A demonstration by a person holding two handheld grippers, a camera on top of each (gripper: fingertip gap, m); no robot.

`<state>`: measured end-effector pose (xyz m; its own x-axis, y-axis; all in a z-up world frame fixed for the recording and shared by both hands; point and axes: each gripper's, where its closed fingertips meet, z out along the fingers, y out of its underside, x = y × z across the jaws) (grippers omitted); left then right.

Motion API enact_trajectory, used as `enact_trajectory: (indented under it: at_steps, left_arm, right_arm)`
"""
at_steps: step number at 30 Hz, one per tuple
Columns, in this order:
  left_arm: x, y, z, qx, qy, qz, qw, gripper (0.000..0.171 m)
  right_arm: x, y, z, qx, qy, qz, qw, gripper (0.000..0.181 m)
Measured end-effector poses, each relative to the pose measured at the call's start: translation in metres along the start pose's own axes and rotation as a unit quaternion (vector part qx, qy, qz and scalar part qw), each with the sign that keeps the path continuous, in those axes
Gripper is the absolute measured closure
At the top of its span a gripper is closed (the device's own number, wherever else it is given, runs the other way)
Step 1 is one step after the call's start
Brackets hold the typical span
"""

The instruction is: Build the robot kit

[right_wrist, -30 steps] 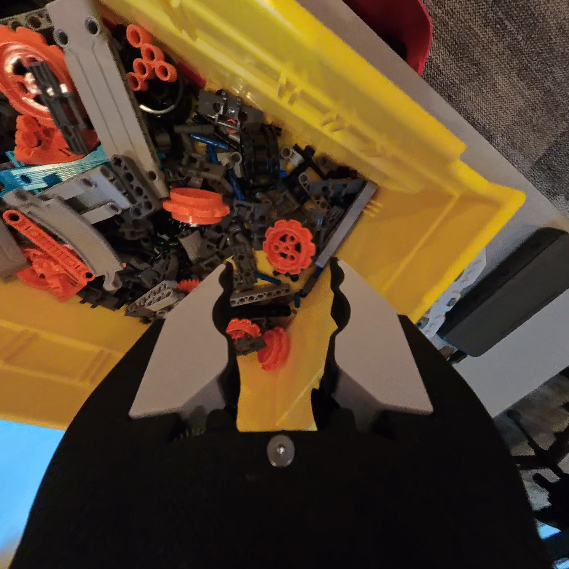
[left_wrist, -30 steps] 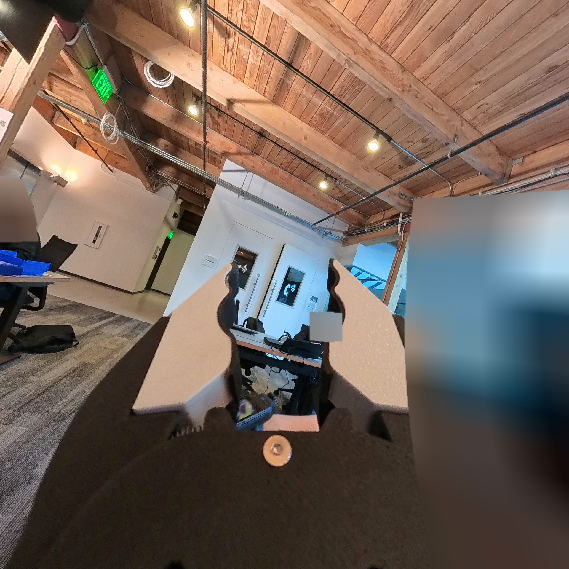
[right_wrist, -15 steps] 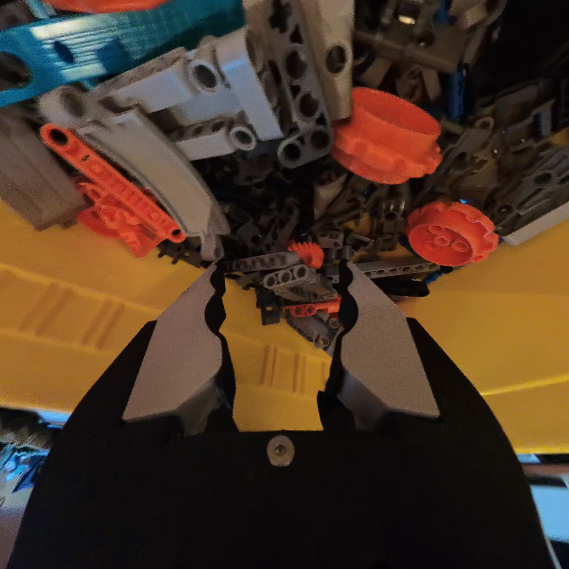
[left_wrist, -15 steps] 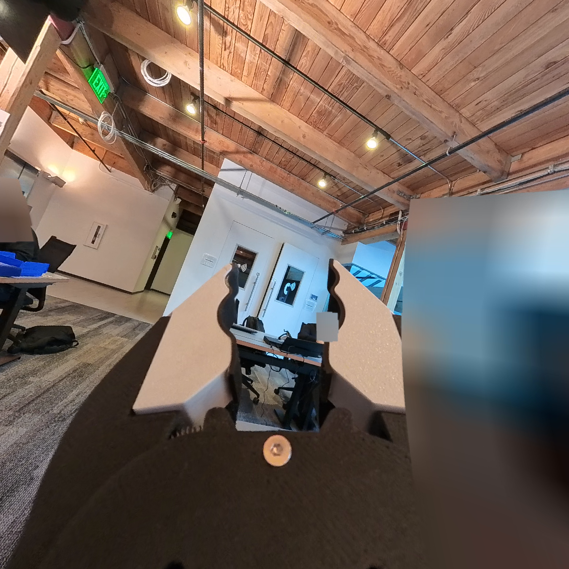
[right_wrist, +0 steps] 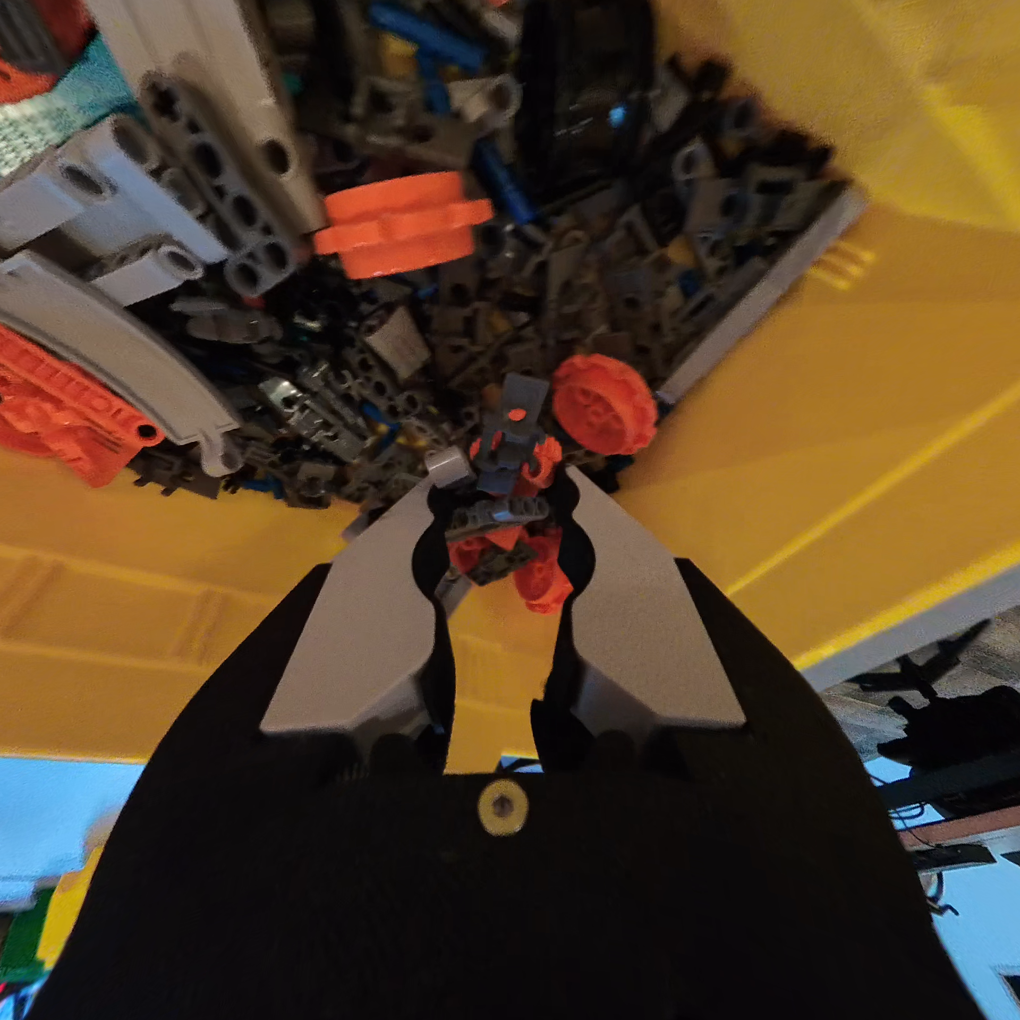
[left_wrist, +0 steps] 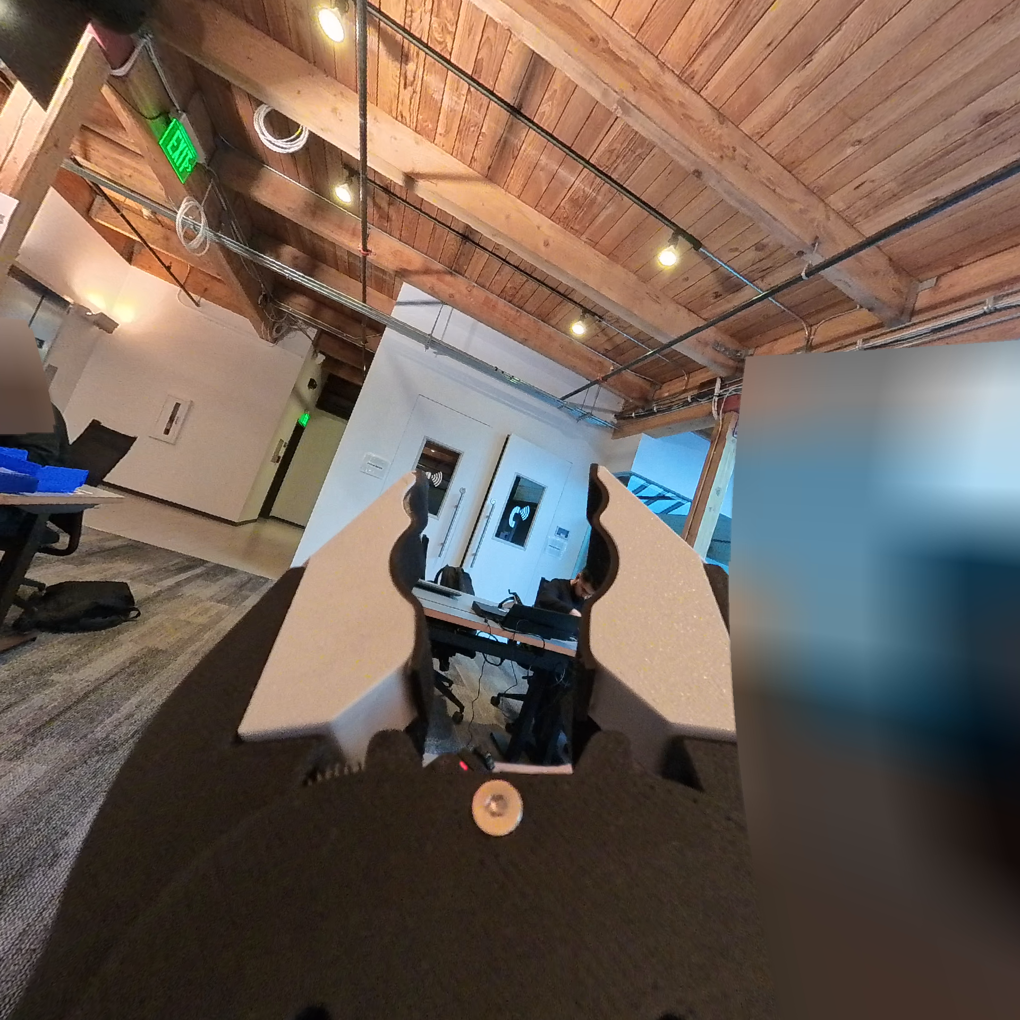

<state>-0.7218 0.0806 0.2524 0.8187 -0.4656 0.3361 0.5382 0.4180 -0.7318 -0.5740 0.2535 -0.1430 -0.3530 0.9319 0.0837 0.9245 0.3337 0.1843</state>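
My left wrist camera sits behind my left hand-held gripper and looks forward and upward along its two fingers, across an open office: the wooden ceiling fills the upper half, and a far tabletop shows small between the fingers. Nothing is close to this lens.

My right wrist camera sits behind my right hand-held gripper and faces into a yellow bin of plastic building parts, very near, so the bin's contents and walls fill most of the frame and look blurred.

The two views share no part of the scene.
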Motion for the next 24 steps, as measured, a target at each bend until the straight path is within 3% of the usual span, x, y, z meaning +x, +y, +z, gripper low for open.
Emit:
enact_trajectory:
  at_steps: [9,12,14,18,22,24]
  left_arm:
    - [0.0,0.0,0.0,0.0,0.001,0.0,1.0,0.117]
    - [0.0,-0.001,-0.001,0.001,0.002,0.0,1.0,0.117]
    - [0.001,-0.001,-0.001,0.001,0.003,-0.001,1.0,0.116]
    - [0.002,0.0,0.0,-0.001,0.004,0.001,1.0,0.116]
    - [0.003,0.001,0.001,-0.003,0.004,0.002,1.0,0.116]
    - [0.003,0.001,0.001,-0.003,0.004,0.003,1.0,0.117]
  right_arm:
    - [0.052,-0.023,-0.024,0.074,0.071,0.044,0.994,0.144]
    - [0.049,-0.023,-0.034,0.096,0.071,0.036,0.992,0.128]
    - [0.033,-0.025,-0.041,0.122,0.051,0.004,0.991,0.127]
    - [-0.041,-0.027,-0.04,0.153,-0.07,-0.125,0.978,0.128]
    - [-0.084,-0.023,-0.013,0.099,-0.131,-0.161,0.973,0.1]
    - [-0.086,-0.028,0.0,0.083,-0.106,-0.173,0.976,0.092]
